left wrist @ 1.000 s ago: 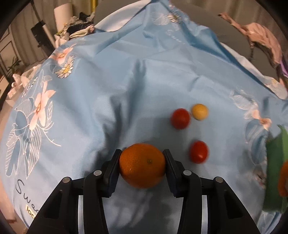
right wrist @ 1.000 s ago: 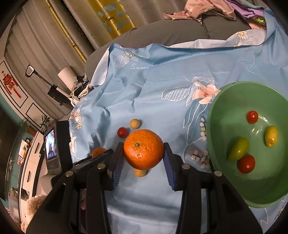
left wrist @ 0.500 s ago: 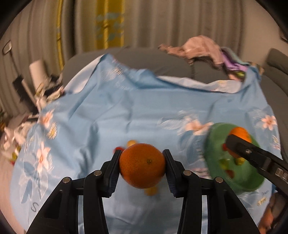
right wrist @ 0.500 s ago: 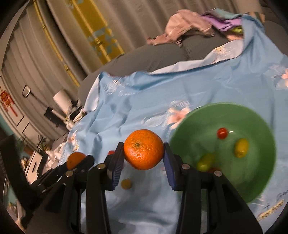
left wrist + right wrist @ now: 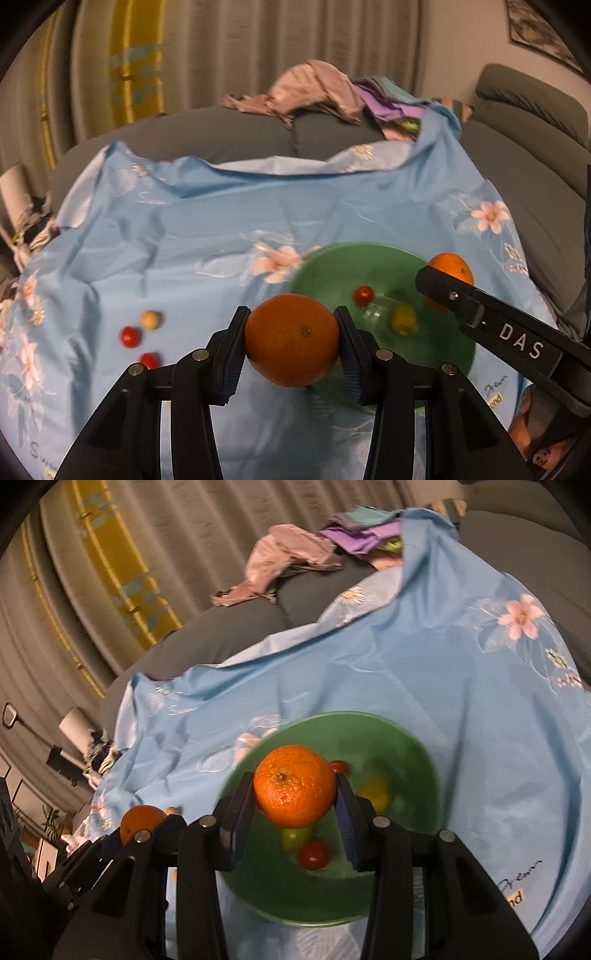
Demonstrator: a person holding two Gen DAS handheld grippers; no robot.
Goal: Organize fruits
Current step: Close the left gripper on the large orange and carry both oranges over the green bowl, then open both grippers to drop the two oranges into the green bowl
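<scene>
My left gripper (image 5: 291, 343) is shut on an orange (image 5: 291, 338) and holds it in the air just left of the green bowl (image 5: 454, 354). My right gripper (image 5: 295, 805) is shut on a second orange (image 5: 294, 788) and holds it above the green bowl (image 5: 417, 746). The bowl holds small red tomatoes (image 5: 314, 854) and yellow-green ones (image 5: 375, 794). The right gripper with its orange (image 5: 451, 267) also shows in the left wrist view over the bowl's far right rim. The left gripper's orange (image 5: 142, 821) shows at lower left in the right wrist view.
Two red tomatoes (image 5: 130, 336) and a pale yellow one (image 5: 149, 319) lie on the blue flowered cloth (image 5: 221, 229) to the left of the bowl. A grey sofa with a pile of clothes (image 5: 314, 88) lies behind the cloth.
Both grippers have risen and swung right toward the green bowl with their oranges. The right orange has gone from left of the bowl to above it. The loose tomatoes now lie far left.
</scene>
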